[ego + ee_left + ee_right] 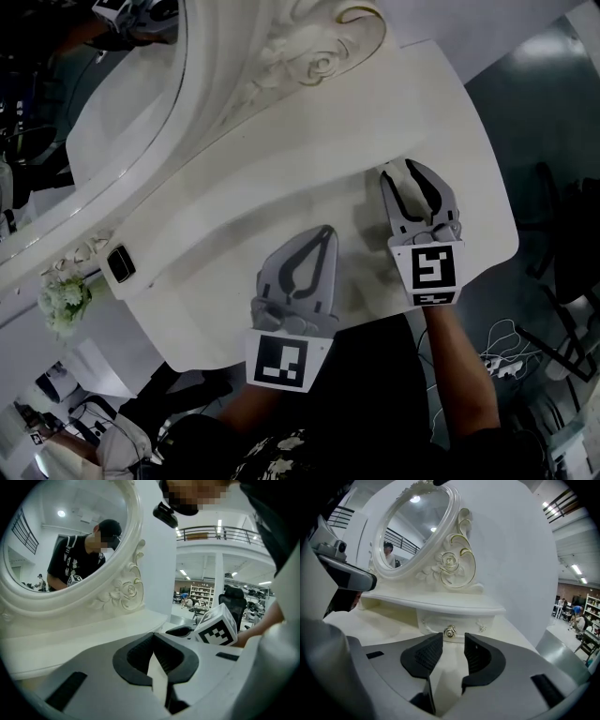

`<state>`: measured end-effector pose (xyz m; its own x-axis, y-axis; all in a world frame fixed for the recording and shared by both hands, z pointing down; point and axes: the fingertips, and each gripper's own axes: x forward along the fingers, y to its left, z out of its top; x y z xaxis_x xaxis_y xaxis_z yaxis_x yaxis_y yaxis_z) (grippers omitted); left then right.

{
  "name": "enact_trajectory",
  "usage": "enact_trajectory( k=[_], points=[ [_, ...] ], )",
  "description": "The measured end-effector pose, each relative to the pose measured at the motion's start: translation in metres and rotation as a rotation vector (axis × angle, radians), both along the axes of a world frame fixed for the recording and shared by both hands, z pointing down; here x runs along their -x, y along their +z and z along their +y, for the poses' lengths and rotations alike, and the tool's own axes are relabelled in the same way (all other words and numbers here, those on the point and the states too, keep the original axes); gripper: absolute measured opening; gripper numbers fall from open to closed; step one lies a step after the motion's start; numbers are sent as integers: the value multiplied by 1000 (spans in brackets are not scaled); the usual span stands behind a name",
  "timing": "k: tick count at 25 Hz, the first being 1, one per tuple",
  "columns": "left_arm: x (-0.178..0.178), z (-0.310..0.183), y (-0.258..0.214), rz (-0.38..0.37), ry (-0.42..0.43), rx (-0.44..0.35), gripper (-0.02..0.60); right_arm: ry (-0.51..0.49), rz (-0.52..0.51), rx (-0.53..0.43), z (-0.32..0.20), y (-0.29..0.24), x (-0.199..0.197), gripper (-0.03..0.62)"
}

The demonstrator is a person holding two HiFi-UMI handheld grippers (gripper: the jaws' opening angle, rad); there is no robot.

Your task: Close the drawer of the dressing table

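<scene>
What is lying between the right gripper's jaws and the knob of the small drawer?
Nothing but bare white tabletop. The right gripper view shows the right gripper open and empty, its jaws short of the drawer knob.

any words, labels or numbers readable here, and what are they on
No word or number can be read anywhere.
Marker cubes: black-and-white square patterns only, no letters.
Shirt print reflected in the mirror: too blurred to read.

In the head view the shelf (281,141) hid the drawer (436,623). That view's edge cut off the mirror (122,131).
</scene>
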<state>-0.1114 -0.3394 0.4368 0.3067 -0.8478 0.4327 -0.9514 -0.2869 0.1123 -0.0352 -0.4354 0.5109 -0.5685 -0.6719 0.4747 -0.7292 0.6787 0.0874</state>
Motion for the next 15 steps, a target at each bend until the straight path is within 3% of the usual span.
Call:
enact_trajectory(
  k=[2, 4, 15],
  points=[
    [-4, 5, -6, -7, -14, -17, 2, 24, -16, -73, 4, -20, -12, 28],
    [-10, 12, -13, -20, -21, -36, 2, 45, -56, -132, 14, -43, -23, 0],
    [-54, 60, -69, -33, -55, -162, 2, 59, -267, -244, 81, -137, -72, -2]
  ],
)
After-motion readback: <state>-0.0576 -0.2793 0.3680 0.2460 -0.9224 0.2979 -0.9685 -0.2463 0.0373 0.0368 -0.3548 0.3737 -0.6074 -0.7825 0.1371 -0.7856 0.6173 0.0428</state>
